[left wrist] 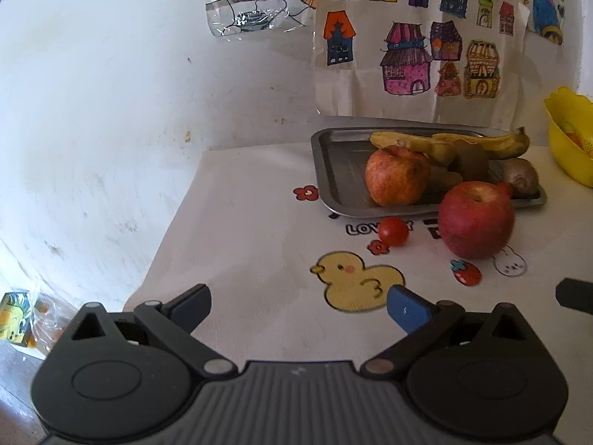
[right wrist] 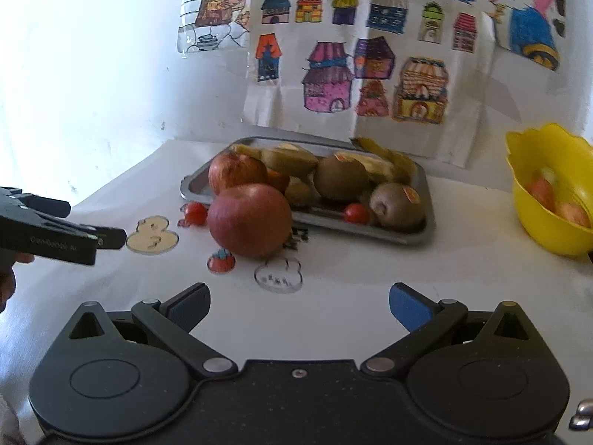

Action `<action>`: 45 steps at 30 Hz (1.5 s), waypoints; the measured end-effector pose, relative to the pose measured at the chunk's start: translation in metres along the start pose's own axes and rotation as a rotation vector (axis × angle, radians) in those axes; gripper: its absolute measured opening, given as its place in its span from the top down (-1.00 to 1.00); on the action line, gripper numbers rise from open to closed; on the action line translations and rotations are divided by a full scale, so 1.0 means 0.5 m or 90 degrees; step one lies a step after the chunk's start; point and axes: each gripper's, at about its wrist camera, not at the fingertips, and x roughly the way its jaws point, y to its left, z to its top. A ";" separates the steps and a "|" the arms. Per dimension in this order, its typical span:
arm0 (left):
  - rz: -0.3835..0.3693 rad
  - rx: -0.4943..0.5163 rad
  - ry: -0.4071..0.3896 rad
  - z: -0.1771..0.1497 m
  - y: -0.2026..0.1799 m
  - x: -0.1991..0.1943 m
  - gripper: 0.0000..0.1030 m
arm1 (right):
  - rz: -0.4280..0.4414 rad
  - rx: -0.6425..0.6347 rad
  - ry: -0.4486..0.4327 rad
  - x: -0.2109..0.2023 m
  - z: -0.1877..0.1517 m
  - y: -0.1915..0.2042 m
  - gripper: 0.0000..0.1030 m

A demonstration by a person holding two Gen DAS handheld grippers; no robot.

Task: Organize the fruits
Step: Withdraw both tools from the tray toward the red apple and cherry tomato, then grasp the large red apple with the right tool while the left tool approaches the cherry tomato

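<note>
A red apple (left wrist: 476,218) (right wrist: 250,220) stands on the white tablecloth in front of a metal tray (left wrist: 326,170) (right wrist: 418,233), with a cherry tomato (left wrist: 393,231) (right wrist: 195,213) beside it. The tray holds a second apple (left wrist: 396,177) (right wrist: 235,170), kiwis (right wrist: 341,178), banana peels (left wrist: 444,144) and another cherry tomato (right wrist: 356,213). My left gripper (left wrist: 298,307) is open and empty, low over the cloth short of the fruit. My right gripper (right wrist: 299,304) is open and empty too, facing the near apple. The left gripper's body (right wrist: 55,233) shows at the right wrist view's left edge.
A yellow bowl (left wrist: 567,148) (right wrist: 537,218) with fruit pieces stands at the right. Children's drawings (left wrist: 407,37) (right wrist: 352,59) lean on the white wall behind the tray. The table's left edge (left wrist: 166,237) drops off near the left gripper.
</note>
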 end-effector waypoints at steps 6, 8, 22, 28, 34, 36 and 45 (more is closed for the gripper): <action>0.020 0.021 0.006 0.018 -0.002 0.030 -0.99 | 0.031 0.011 -0.001 0.052 0.041 0.007 -0.99; 0.026 0.027 0.005 0.021 -0.001 0.038 -0.99 | 0.039 -0.001 0.003 0.066 0.047 0.016 -0.99; 0.076 0.066 -0.020 0.026 -0.001 0.059 -0.99 | 0.077 -0.013 0.020 0.145 0.054 0.047 -0.92; 0.065 0.072 -0.029 0.031 0.000 0.061 -0.99 | 0.089 -0.024 0.022 0.161 0.054 0.057 -0.84; 0.026 0.075 -0.006 0.033 -0.001 0.082 -0.99 | 0.083 -0.022 0.015 0.169 0.055 0.051 -0.72; 0.024 0.075 -0.004 0.035 -0.004 0.087 -0.99 | 0.079 -0.020 0.016 0.172 0.056 0.045 -0.72; 0.008 0.079 -0.003 0.038 -0.015 0.092 -0.99 | 0.089 -0.013 0.008 0.188 0.059 0.036 -0.49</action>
